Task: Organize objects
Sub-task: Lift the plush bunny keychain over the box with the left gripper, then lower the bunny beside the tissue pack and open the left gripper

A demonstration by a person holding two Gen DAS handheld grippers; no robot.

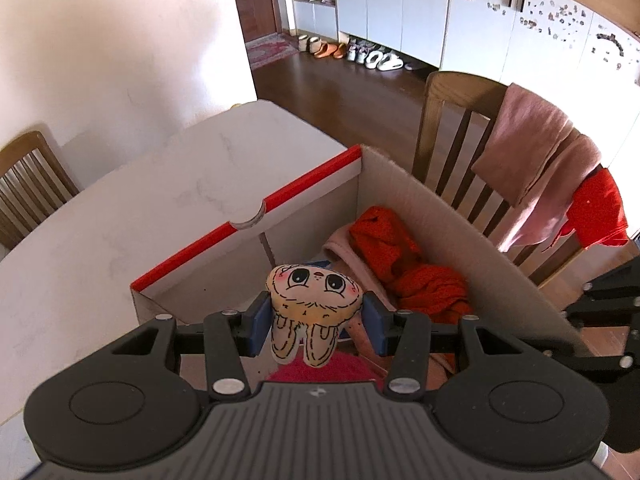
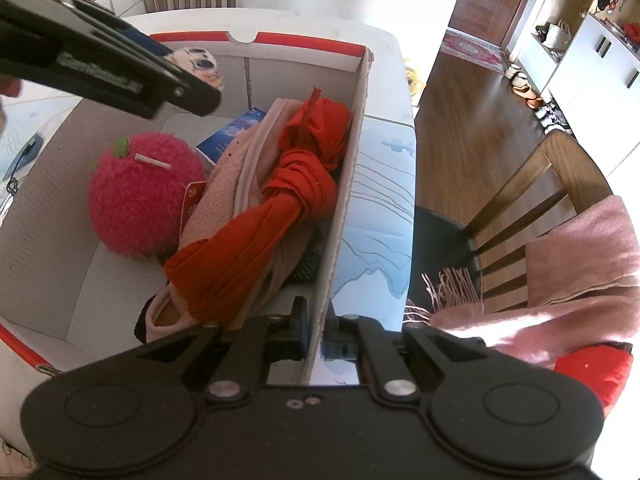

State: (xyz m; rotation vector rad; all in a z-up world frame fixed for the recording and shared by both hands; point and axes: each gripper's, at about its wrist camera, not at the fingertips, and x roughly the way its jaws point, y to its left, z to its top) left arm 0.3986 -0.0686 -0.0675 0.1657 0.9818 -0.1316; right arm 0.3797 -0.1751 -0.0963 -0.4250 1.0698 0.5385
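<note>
One cardboard box (image 2: 352,184) holds one pink plush ball (image 2: 140,196), one blue packet (image 2: 230,138), one red cloth (image 2: 296,188) and one pink scarf (image 2: 224,196); one rabbit toy (image 1: 314,304) hangs above.

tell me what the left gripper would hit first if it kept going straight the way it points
Likely the pink cloth and red scarf inside the cardboard box; the left gripper, shut on the bunny toy, points down into it. Depth is unclear.

- A home, dining area beside the entry: wooden chairs (image 1: 456,128) at a white table (image 1: 120,216).
- Shoes (image 1: 352,54) lined under white cabinets (image 1: 384,4); rug (image 2: 472,50) by the door.
</note>
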